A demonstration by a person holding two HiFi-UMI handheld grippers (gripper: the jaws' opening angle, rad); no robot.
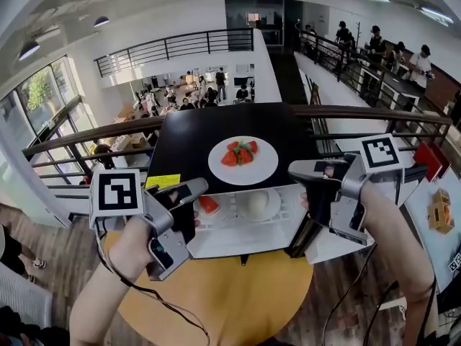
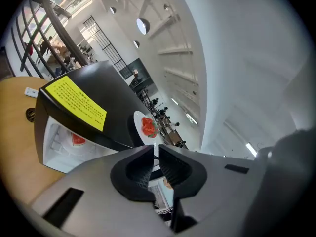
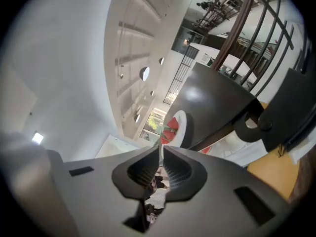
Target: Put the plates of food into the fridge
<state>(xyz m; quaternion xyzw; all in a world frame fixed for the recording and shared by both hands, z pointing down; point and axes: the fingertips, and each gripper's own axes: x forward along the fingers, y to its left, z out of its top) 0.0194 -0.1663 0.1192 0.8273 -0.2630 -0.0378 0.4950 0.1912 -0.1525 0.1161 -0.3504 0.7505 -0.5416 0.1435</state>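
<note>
so the small black fridge (image 1: 216,132) is sitting on a round orange wooden table (image 1: 230,301) with its door swung open, white inside showing. the white round plate (image 1: 263,169) with red strawberries (image 1: 241,154) is on the fridge's flat top, roughly in the middle, not inside. in the compartment below there's a red wedge of something (image 1: 209,205) on a white dish at about 7 o'clock from the strawberry plate, and a pale round lump (image 1: 254,203) on another white dish at 6 o'clock. can't tell what either one is.

the left gripper (image 1: 196,188) is held up in front of the fridge at about 8 o'clock from the plate. its own view shows the jaws pinched down to a thin slit with nothing in them (image 2: 154,149). the right gripper (image 1: 295,170) is at 3 o'clock from the plate, just off the fridge's top right corner. it's the same story there, jaws basically closed and empty (image 3: 161,149). neither one touches the plate or the fridge.

a yellow sticker (image 1: 163,181) sits on the fridge's front left corner, and a metal railing (image 1: 86,135) runs behind it all.
</note>
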